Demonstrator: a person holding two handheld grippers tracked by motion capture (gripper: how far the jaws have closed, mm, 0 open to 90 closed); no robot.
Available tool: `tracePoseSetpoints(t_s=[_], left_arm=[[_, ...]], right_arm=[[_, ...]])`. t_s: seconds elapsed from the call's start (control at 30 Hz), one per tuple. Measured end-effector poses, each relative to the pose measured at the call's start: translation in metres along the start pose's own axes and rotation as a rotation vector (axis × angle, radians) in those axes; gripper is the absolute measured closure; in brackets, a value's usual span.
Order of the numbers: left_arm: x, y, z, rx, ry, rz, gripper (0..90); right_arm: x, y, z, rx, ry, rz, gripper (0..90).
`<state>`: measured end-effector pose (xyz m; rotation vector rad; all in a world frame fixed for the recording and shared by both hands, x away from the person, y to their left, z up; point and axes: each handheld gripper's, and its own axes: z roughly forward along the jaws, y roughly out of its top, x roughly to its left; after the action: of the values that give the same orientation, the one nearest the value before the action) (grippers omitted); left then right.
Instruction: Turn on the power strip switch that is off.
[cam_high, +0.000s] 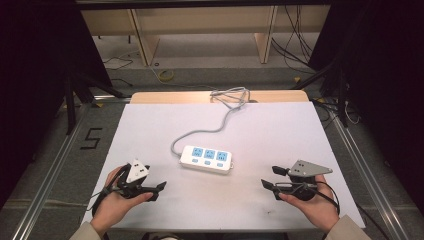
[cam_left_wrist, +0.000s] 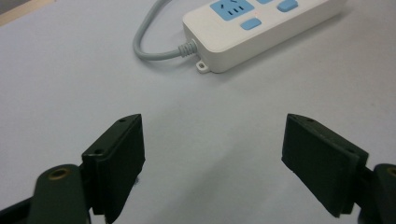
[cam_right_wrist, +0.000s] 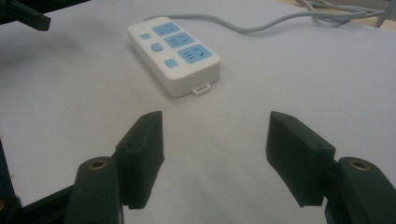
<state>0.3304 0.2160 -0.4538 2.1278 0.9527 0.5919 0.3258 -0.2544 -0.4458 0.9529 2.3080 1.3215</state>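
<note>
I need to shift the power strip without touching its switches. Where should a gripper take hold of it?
Probably across the short width of the power strip, at the end away from its cord, coming from above: the long sides are flat and parallel, and the right gripper is open nearby.

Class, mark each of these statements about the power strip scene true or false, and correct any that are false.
1. The power strip has three blue sockets. True.
2. The left gripper is clamped on the strip's cable. False: its jaws stand open over bare table, apart from the cable.
3. The right gripper is open and holds nothing. True.
4. The power strip lies at the table's far edge. False: it lies near the middle, between the two grippers.
</note>
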Motion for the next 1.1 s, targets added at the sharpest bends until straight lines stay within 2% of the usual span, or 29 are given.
tracePoseSetpoints(t_s=[0.1,0.23,0.27,0.3,0.4,0.47,0.5,0.53,0.6,0.63,0.9,1.1], left_arm=[[0.002,0.0,0.0,-0.007,0.009,-0.013,21.4],[0.002,0.0,0.002,-0.004,0.011,-0.01,21.9],[0.001,0.0,0.002,-0.004,0.012,-0.009,22.1],[0.001,0.001,0.002,-0.002,0.011,-0.007,22.2],[0.001,0.001,0.003,0.001,0.01,-0.004,22.5],[0.001,0.001,0.003,0.003,0.01,-0.002,22.9],[0.001,0.001,0.003,0.004,0.01,-0.002,22.9],[0.001,0.001,0.003,0.005,0.008,-0.005,23.2],[0.001,0.001,0.003,0.004,0.008,-0.007,23.3],[0.001,0.001,0.003,0.003,0.01,-0.008,23.4],[0.0,0.002,0.004,0.004,0.006,-0.006,23.4],[-0.002,0.003,0.005,0.005,0.003,-0.005,23.4]], right_arm=[[0.001,0.0,0.0,0.008,0.001,-0.002,42.0],[0.002,0.0,0.0,0.014,0.012,0.012,47.8],[0.003,0.0,0.0,0.016,0.012,0.013,50.8],[0.003,0.001,0.0,0.017,0.004,0.009,59.0],[0.005,0.002,-0.002,0.03,-0.004,-0.022,71.4],[0.005,0.004,-0.003,0.026,-0.016,-0.041,77.5],[0.005,0.004,-0.003,0.026,-0.016,-0.041,77.5],[0.005,0.006,-0.004,0.019,-0.023,-0.044,82.5],[0.005,0.006,-0.004,0.018,-0.028,-0.046,84.4],[0.005,0.008,-0.004,0.019,-0.031,-0.049,88.2],[0.004,0.015,0.001,0.025,-0.048,-0.045,90.0],[0.007,0.021,0.009,0.034,-0.039,-0.051,90.0]])
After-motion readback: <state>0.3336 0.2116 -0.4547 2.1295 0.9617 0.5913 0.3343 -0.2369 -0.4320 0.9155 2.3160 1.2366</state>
